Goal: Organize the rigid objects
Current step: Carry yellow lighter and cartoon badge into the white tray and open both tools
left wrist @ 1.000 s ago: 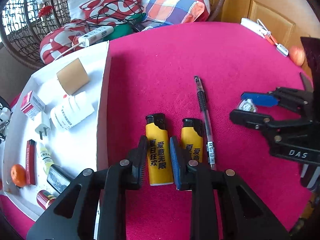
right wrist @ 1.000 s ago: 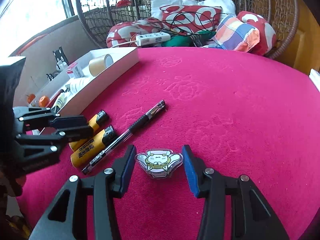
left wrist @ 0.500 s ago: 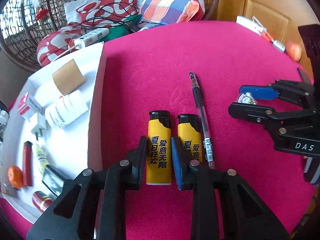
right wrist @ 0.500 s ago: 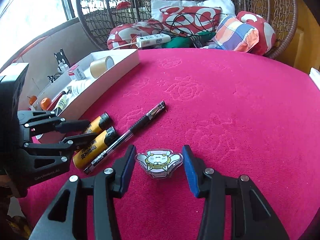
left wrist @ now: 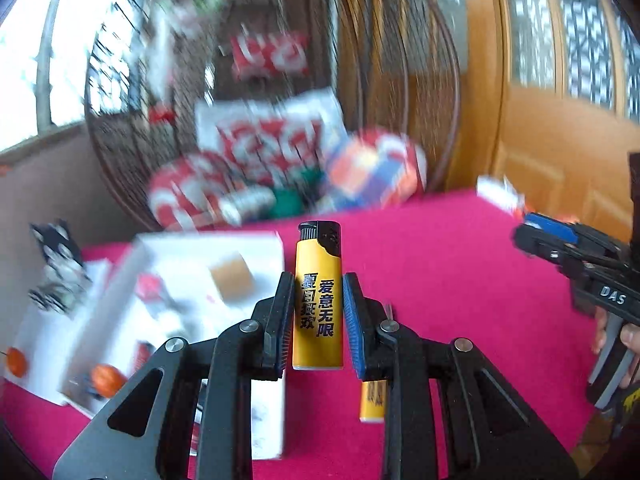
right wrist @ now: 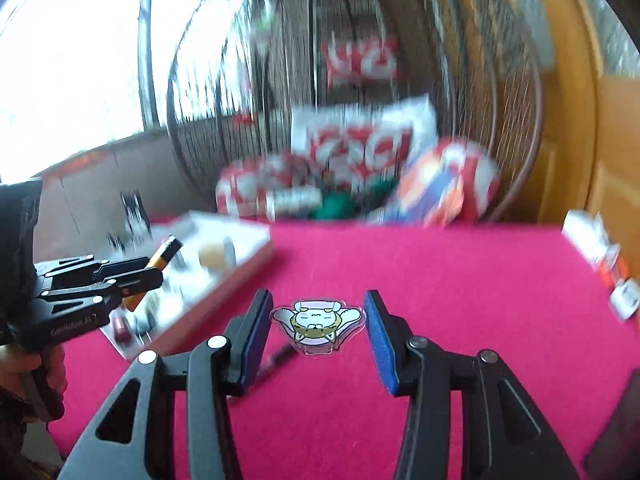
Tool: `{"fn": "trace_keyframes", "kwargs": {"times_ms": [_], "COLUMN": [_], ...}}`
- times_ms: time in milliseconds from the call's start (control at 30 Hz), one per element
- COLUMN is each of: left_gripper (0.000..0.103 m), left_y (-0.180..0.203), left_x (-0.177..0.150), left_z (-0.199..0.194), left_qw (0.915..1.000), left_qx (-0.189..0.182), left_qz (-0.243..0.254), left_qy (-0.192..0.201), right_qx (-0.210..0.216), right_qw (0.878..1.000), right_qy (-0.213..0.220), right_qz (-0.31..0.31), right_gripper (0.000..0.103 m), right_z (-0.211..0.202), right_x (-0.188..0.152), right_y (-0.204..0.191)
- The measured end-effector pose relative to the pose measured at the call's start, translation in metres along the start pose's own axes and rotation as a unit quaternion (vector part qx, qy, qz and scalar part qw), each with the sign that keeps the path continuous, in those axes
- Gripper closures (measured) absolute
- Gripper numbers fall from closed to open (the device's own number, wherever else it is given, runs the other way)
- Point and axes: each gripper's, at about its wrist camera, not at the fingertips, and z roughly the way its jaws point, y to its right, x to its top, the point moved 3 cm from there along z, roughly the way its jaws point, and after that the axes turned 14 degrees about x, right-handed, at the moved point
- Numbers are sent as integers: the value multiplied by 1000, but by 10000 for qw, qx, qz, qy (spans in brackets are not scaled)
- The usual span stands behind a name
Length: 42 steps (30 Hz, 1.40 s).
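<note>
My left gripper (left wrist: 318, 300) is shut on a yellow lighter (left wrist: 318, 296) with black Chinese print, held up above the pink table; it also shows in the right wrist view (right wrist: 160, 264), over the white tray (right wrist: 236, 272). A second yellow lighter (left wrist: 372, 400) lies on the cloth below. My right gripper (right wrist: 318, 320) holds a flat cartoon cat badge (right wrist: 316, 322) between its pads, lifted off the table. A gap shows on each side of the badge. A black pen (right wrist: 276, 358) lies beneath it.
The white tray (left wrist: 264, 248) at the left holds a tape roll (left wrist: 232, 280), small bottles and orange balls (left wrist: 106, 376). A wicker chair with red and white cushions (left wrist: 272, 140) stands behind the table. Small items (right wrist: 616, 276) lie at the table's right edge.
My left gripper has closed on the left lighter and lifted it off the table. My right gripper has lifted with the cat badge. Both views tilted up and blurred.
</note>
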Motion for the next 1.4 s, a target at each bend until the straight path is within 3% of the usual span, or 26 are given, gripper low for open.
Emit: {"fn": "trace_keyframes", "kwargs": {"times_ms": [200,400,933,1400], "left_gripper": [79,80,80,80], "left_y": [-53,-98,-138,-177], "left_x": [32,39,20,-3], "left_z": [-58,-92,-106,-107], "left_qw": [9937,9852,9788,9734], "left_qx": [569,900,1093,1294], "left_qz": [-426,-789,-1167,-1506], "left_qy": [864,1227,1277,1143], "right_qx": [-116,-70,266,670], "right_qw": [9917,9830,9865,9886], "right_qy": [1194,1712,1412,978], "right_qz": [-453,-653,-790,-933], "right_gripper": [56,56,56,56], "right_z": [-65,-97,-73,-23], "right_x": [45,68,72,78], "right_y": [-29,-46,-77,-109]}}
